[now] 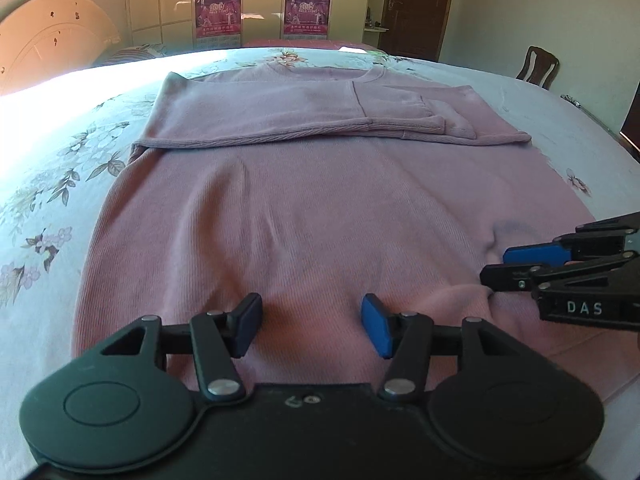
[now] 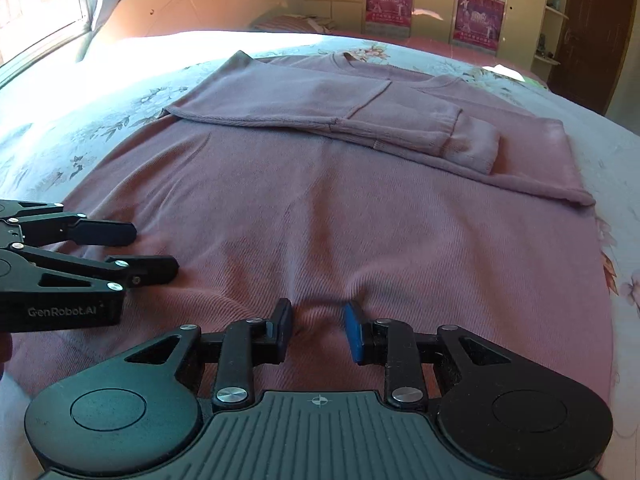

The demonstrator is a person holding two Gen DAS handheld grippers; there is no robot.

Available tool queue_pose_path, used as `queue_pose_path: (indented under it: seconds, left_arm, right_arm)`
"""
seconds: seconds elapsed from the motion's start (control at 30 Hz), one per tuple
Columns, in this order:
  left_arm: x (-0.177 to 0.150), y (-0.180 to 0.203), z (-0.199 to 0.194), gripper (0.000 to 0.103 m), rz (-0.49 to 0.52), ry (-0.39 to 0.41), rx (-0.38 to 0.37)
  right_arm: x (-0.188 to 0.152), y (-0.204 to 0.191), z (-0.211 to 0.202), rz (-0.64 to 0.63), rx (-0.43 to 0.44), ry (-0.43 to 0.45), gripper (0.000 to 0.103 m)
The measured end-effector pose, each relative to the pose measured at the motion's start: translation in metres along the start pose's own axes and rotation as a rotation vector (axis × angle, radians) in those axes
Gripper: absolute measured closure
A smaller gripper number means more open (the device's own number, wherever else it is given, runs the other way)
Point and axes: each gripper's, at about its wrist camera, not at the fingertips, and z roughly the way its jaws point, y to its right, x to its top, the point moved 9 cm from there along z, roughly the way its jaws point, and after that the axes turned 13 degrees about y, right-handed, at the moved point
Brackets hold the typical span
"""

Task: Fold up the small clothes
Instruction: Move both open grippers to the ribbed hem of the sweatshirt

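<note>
Left gripper (image 1: 312,326) low over the near hem of the pink sweater (image 1: 304,216), pointing forward along it, fingers apart with bare cloth between the pads (image 1: 378,330). Right gripper (image 2: 318,330) also low at the near hem, just beside the left one, fingers apart over a small raised wrinkle of cloth; cannot tell if the pads touch it. In the left wrist view, right gripper (image 1: 500,266) entering from the sweater's right edge, one blue pad (image 1: 536,254) above, one black finger below, a gap between.

Pink sweater flat on the floral bedsheet (image 1: 60,184), body spread wide toward the grippers, both sleeves (image 2: 400,120) folded across the chest at the far part, cuff (image 2: 476,146) lying near the sweater's right side. Neckline at the far edge. Near hem close to the bed's near edge. Open sheet left and right of the sweater, more beyond the neckline. Headboard (image 2: 192,4) and wardrobe (image 1: 260,0) well apart behind the sweater.
</note>
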Motion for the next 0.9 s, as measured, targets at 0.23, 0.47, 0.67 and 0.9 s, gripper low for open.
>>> queue_pose_path:
  seconds: [0.23, 0.47, 0.67, 0.9]
  left_arm:
    - [-0.009, 0.0, -0.021, 0.049, 0.022, 0.014, 0.005]
    - [-0.018, -0.006, -0.039, 0.049, 0.006, 0.007, -0.012]
    - [-0.031, -0.016, -0.052, 0.047, -0.027, 0.0, -0.022]
    - [-0.029, -0.016, -0.066, 0.049, -0.029, 0.014, -0.012]
  right_arm:
    - [-0.003, -0.026, -0.015, 0.05, -0.019, 0.012, 0.075]
    - [-0.031, -0.033, -0.038, 0.006, -0.031, -0.041, 0.075]
    - [-0.042, -0.027, -0.057, -0.006, -0.053, -0.046, 0.075]
    - [-0.033, -0.034, -0.072, 0.05, -0.076, 0.028, 0.075]
